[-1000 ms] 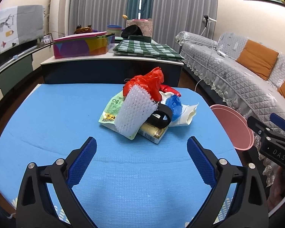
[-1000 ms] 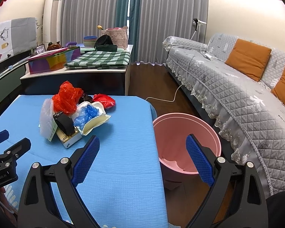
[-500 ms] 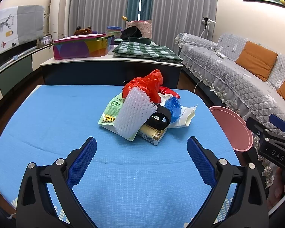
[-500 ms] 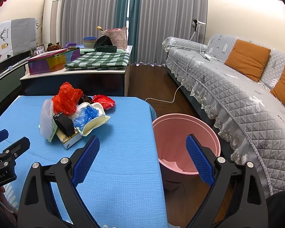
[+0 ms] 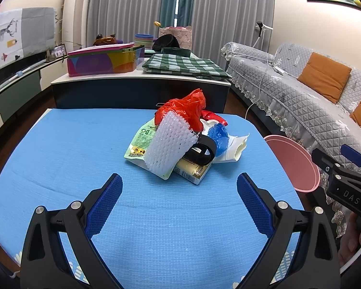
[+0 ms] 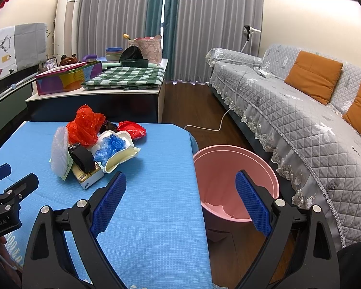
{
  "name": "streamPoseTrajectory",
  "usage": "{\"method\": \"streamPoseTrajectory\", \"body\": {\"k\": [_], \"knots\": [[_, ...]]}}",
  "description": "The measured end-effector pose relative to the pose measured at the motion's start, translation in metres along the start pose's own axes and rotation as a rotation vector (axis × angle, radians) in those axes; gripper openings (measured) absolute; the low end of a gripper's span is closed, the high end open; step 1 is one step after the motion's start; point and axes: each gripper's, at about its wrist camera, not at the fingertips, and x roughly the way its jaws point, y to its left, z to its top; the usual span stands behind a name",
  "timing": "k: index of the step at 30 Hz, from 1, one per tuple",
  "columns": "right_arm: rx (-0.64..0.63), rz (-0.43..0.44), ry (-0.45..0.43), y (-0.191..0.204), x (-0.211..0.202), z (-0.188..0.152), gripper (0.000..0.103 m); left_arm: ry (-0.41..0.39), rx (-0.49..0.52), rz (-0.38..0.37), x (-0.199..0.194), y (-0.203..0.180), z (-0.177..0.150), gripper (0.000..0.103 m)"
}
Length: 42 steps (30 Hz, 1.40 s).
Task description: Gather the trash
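A heap of trash lies mid-table: a white bubble-foam sleeve, a red plastic bag, a green-white packet, a black band, a blue bag and a yellow box. My left gripper stands open over the blue table cover, short of the heap. My right gripper is open too, above the table's right edge, with the pink bin on the floor ahead of it. The same heap appears at the left in the right wrist view.
Behind the table stands a dark cabinet with a colourful box, a green checked cloth and bowls. A grey quilted sofa with orange cushions runs along the right. A white cable lies on the wooden floor.
Both grippers have drifted only slightly; the heap sits a touch lower in the left wrist view. Nothing was picked up or let go.
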Motion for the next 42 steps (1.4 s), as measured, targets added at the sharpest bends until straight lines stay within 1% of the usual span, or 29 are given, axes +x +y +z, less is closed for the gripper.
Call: {"method": "streamPoseTrajectory", "body": {"k": [4, 9, 11, 14, 15, 17, 18, 19, 20, 21, 22, 23, 26, 29, 31, 36, 42], "knots": [[0.0, -0.002, -0.013, 0.001, -0.002, 0.001, 0.09, 0.0, 0.0, 0.0, 0.0, 0.0, 0.0, 0.092], [0.009, 0.018, -0.018, 0.002, -0.004, 0.0, 0.083, -0.005, -0.002, 0.001, -0.001, 0.0, 0.002, 0.092], [0.018, 0.029, -0.021, 0.001, -0.005, 0.0, 0.078, -0.008, -0.005, -0.002, -0.002, 0.0, 0.003, 0.092], [0.032, 0.061, -0.013, 0.002, -0.004, 0.001, 0.074, -0.017, -0.012, -0.008, -0.003, 0.002, 0.006, 0.091], [0.034, 0.067, -0.01, 0.002, -0.003, 0.001, 0.072, -0.019, -0.014, -0.009, -0.003, 0.003, 0.007, 0.088], [0.041, 0.09, -0.001, 0.003, 0.0, 0.002, 0.066, -0.021, -0.019, -0.014, -0.003, 0.004, 0.008, 0.084], [0.045, 0.101, 0.001, 0.004, 0.0, 0.003, 0.065, -0.021, -0.022, -0.017, -0.003, 0.005, 0.01, 0.079], [0.051, 0.112, 0.002, 0.004, 0.001, 0.003, 0.06, -0.02, -0.023, -0.02, -0.002, 0.006, 0.011, 0.075], [0.056, 0.127, 0.005, 0.004, 0.002, 0.004, 0.054, -0.02, -0.025, -0.027, -0.001, 0.006, 0.012, 0.072], [0.06, 0.146, 0.007, 0.005, 0.004, 0.006, 0.051, -0.02, -0.026, -0.031, 0.0, 0.007, 0.014, 0.067], [0.059, 0.166, 0.01, 0.007, 0.007, 0.009, 0.045, -0.019, -0.027, -0.036, 0.001, 0.008, 0.015, 0.062], [0.056, 0.18, 0.012, 0.009, 0.009, 0.012, 0.04, -0.017, -0.025, -0.038, 0.003, 0.008, 0.017, 0.06], [0.044, 0.233, 0.008, 0.017, 0.018, 0.024, 0.032, -0.016, -0.031, -0.046, 0.009, 0.012, 0.023, 0.051], [0.035, 0.269, 0.002, 0.027, 0.028, 0.034, 0.031, -0.018, -0.04, -0.048, 0.015, 0.017, 0.029, 0.045], [0.032, 0.292, 0.001, 0.036, 0.037, 0.041, 0.031, -0.018, -0.045, -0.049, 0.021, 0.021, 0.033, 0.039], [0.058, 0.35, 0.042, 0.052, 0.069, 0.048, 0.031, -0.009, -0.049, -0.051, 0.037, 0.027, 0.041, 0.039], [0.067, 0.38, 0.105, 0.064, 0.103, 0.043, 0.033, -0.002, -0.065, -0.064, 0.052, 0.032, 0.045, 0.038]]}}
